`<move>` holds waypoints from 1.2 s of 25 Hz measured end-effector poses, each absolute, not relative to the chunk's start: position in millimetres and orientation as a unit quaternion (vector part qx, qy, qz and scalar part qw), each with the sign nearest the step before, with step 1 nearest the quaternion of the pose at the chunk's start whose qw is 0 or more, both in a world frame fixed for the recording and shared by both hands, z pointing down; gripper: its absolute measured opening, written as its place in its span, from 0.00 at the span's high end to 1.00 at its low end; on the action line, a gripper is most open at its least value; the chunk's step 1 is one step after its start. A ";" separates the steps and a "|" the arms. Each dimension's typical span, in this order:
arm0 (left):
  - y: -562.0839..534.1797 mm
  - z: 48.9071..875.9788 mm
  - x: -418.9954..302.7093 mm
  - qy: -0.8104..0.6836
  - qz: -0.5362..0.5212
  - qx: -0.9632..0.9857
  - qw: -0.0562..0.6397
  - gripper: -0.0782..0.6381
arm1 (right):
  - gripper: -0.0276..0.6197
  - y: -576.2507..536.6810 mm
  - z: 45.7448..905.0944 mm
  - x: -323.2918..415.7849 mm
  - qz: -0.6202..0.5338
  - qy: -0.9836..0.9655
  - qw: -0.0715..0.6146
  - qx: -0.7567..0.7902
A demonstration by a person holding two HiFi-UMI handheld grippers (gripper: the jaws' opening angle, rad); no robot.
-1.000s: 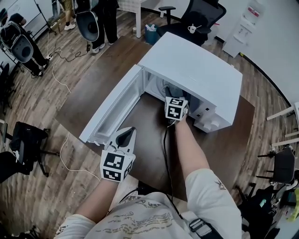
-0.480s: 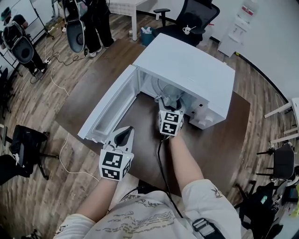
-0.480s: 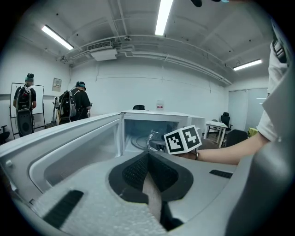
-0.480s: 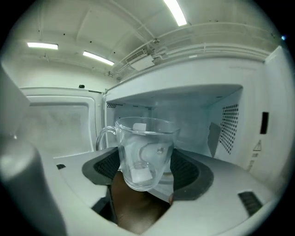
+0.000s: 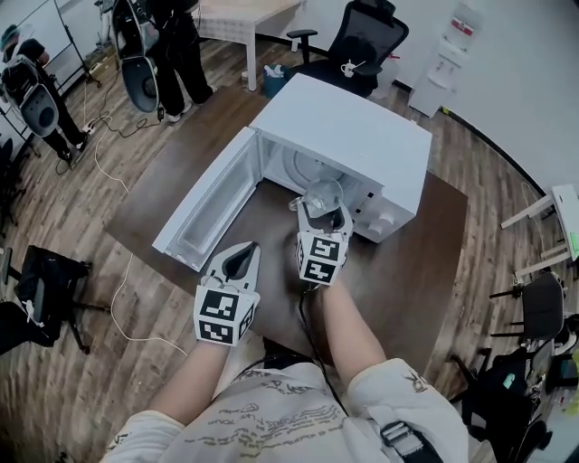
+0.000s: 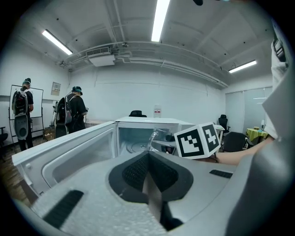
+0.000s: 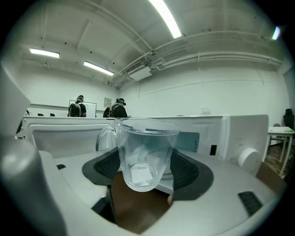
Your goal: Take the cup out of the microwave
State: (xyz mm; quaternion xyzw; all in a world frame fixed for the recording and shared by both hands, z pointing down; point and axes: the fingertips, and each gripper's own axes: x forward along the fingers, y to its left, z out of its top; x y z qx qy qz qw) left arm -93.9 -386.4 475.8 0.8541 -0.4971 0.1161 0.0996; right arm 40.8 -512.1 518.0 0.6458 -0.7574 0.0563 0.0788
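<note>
Right gripper view: right tongs (image 7: pixel 147 171) clamp the clear cup (image 7: pixel 146 147) at the open microwave (image 5: pixel 344 127); left tongs (image 6: pixel 147 174) pressed together.

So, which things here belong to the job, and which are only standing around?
Job:
- glass cup, held in the right tool
- microwave, its door open

Only around:
- left tool, shut and empty
- office chair
- people in the background

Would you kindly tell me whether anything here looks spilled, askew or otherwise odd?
Nothing stands out. The clear cup is held upright and empty in the right gripper, just in front of the open microwave, with no spill on the table. The door stands wide open, and the left gripper is shut on nothing.
</note>
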 end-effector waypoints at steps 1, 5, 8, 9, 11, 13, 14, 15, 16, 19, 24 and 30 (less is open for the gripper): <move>-382.1 472.2 -92.9 -0.498 0.112 0.854 0.097 0.88 | 0.44 -502.9 511.2 41.6 0.056 -0.757 0.073 0.647; -363.6 459.2 -89.5 -0.501 0.099 0.855 0.087 0.88 | 0.44 -466.8 486.2 45.2 0.055 -0.753 0.052 0.654; -347.3 452.1 -84.6 -0.499 0.092 0.858 0.082 0.88 | 0.44 -443.8 472.2 47.6 0.047 -0.750 0.054 0.657; -341.7 449.5 -82.1 -0.497 0.091 0.859 0.080 0.88 | 0.44 -436.9 468.4 48.8 0.043 -0.749 0.058 0.658; -329.6 444.0 -76.9 -0.494 0.088 0.861 0.076 0.88 | 0.44 -422.5 462.6 51.8 0.034 -0.749 0.066 0.659; -315.9 439.8 -73.4 -0.494 0.085 0.862 0.074 0.88 | 0.44 -405.7 460.0 54.5 0.031 -0.750 0.074 0.657; -309.7 438.3 -72.4 -0.494 0.083 0.862 0.073 0.88 | 0.44 -397.2 459.0 55.4 0.030 -0.751 0.076 0.655; -304.5 437.0 -71.7 -0.494 0.081 0.862 0.072 0.88 | 0.44 -389.2 457.8 56.1 0.028 -0.753 0.078 0.653; -300.0 436.3 -71.3 -0.495 0.080 0.862 0.071 0.88 | 0.45 -381.7 456.7 56.6 0.027 -0.754 0.080 0.652; -288.2 436.2 -70.6 -0.495 0.077 0.863 0.073 0.88 | 0.45 -359.6 457.7 55.9 0.029 -0.755 0.091 0.649; -276.5 429.9 -67.4 -0.494 0.062 0.864 0.070 0.88 | 0.45 -326.6 459.6 50.2 0.038 -0.765 0.095 0.635; -276.6 424.4 -62.0 -0.491 0.058 0.867 0.062 0.88 | 0.45 -316.1 458.3 53.0 0.036 -0.767 0.091 0.634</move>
